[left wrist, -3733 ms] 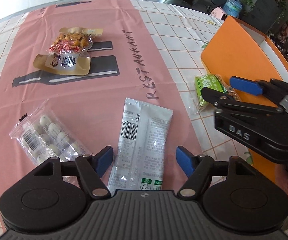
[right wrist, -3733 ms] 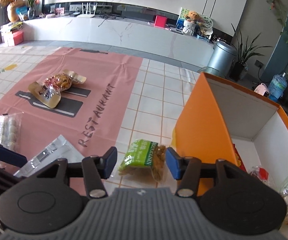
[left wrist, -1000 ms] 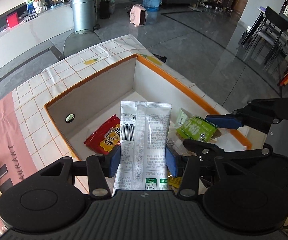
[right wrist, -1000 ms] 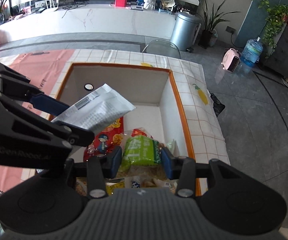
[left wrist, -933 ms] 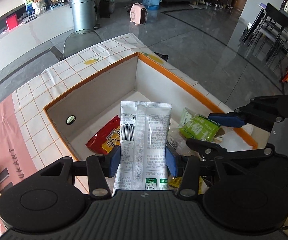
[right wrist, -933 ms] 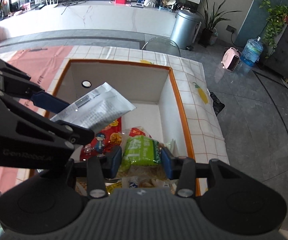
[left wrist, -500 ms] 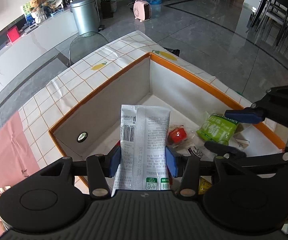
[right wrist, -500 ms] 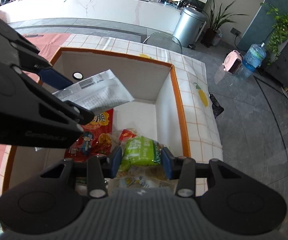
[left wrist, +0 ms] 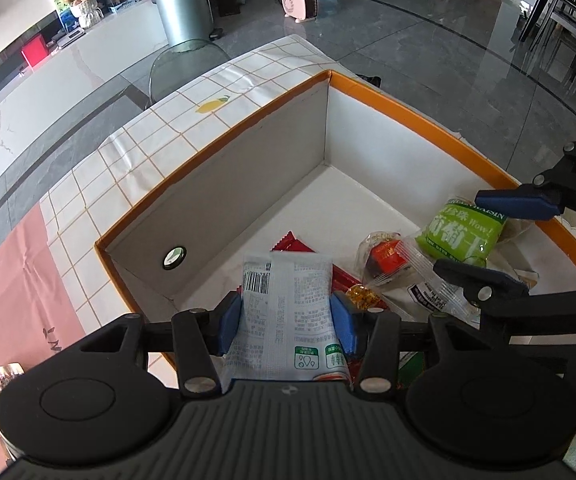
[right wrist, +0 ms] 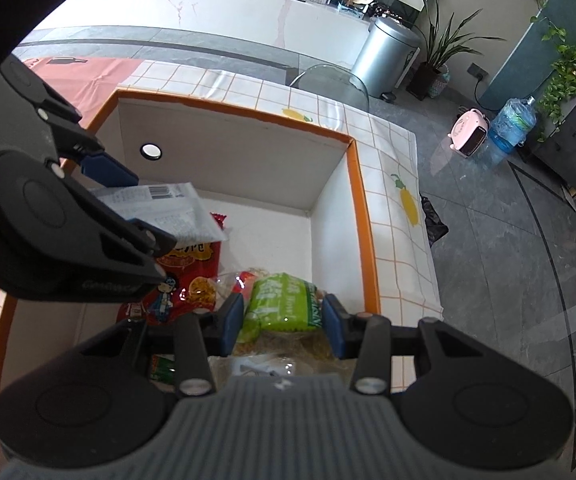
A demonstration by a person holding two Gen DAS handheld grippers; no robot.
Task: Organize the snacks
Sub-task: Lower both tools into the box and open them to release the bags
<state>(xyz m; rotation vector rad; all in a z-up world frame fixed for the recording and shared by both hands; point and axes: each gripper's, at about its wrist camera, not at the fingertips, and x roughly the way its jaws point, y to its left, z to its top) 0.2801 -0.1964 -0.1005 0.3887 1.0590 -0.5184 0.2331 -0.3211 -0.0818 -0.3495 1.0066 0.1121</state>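
An orange-rimmed white box (left wrist: 407, 108) (right wrist: 248, 108) lies below both grippers. My left gripper (left wrist: 286, 320) (right wrist: 140, 204) holds a white snack packet (left wrist: 288, 304) (right wrist: 168, 208) with a barcode over the box's near-left part. Its jaws are opening, with the pads still against the packet's sides. My right gripper (right wrist: 284, 322) (left wrist: 487, 240) is shut on a green raisin packet (right wrist: 284, 308) (left wrist: 459, 232), low inside the box by its right wall. Under them lie a red snack bag (right wrist: 192, 268) (left wrist: 291, 242) and a clear-wrapped red sweet (left wrist: 387, 256).
The box sits on a checked tablecloth (left wrist: 140, 152) near the table's far corner; a pink runner (left wrist: 16, 280) lies left, with another snack (left wrist: 6, 376) on it. Past the table edge are grey floor, a metal bin (right wrist: 387, 56) and a pink heater (right wrist: 469, 132).
Both grippers have sunk lower into the box with their packets. The white packet now tilts away and looks shorter between the left pads. The green packet is still gripped.
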